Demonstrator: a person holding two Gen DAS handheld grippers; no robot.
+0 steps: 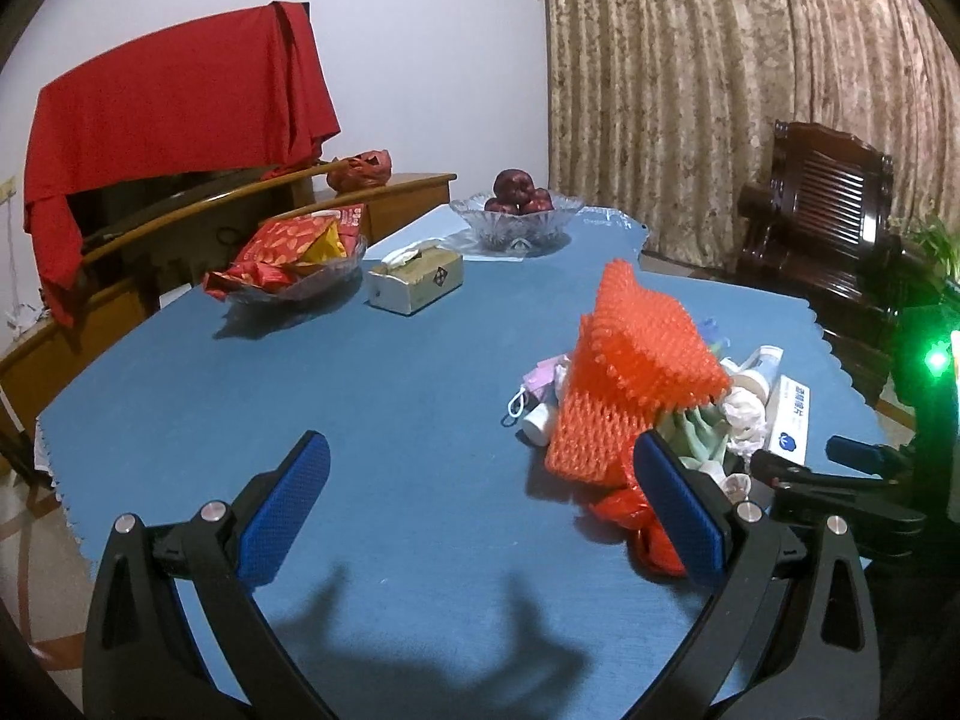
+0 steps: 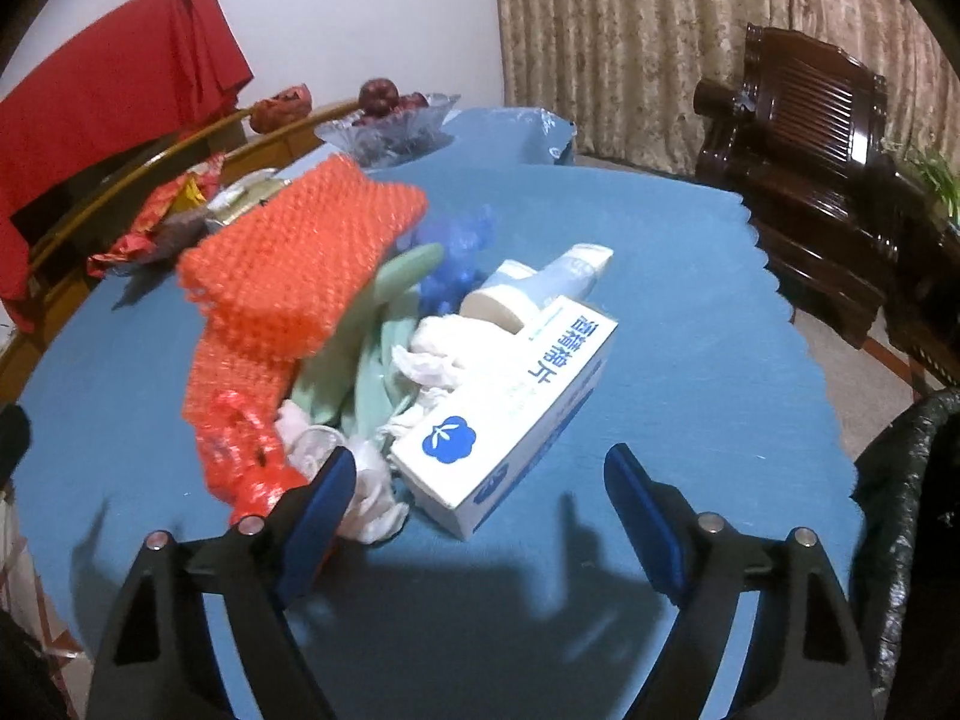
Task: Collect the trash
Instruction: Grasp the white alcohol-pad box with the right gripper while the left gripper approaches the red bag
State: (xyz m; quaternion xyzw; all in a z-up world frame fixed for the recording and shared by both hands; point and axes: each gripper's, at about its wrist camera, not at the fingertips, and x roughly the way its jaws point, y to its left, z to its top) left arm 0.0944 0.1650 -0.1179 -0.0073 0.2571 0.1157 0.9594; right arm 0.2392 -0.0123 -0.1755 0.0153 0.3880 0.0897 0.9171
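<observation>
Dim indoor light, strong fisheye bend, right view softer than left.

Light seems to come from above and behind the cameras: dark gripper shadows fall forward on the blue tablecloth (image 1: 390, 372), and the glass bowl (image 1: 288, 288) throws a shadow toward the viewer's left. A green lamp (image 1: 935, 360) flares at the left view's right edge. Both views curve hard at the rim, with black corners. The left view is fairly sharp; the right view is smeared, probably by motion, blurring the orange foam net (image 2: 300, 258) and the bin bag (image 2: 900, 510).
</observation>
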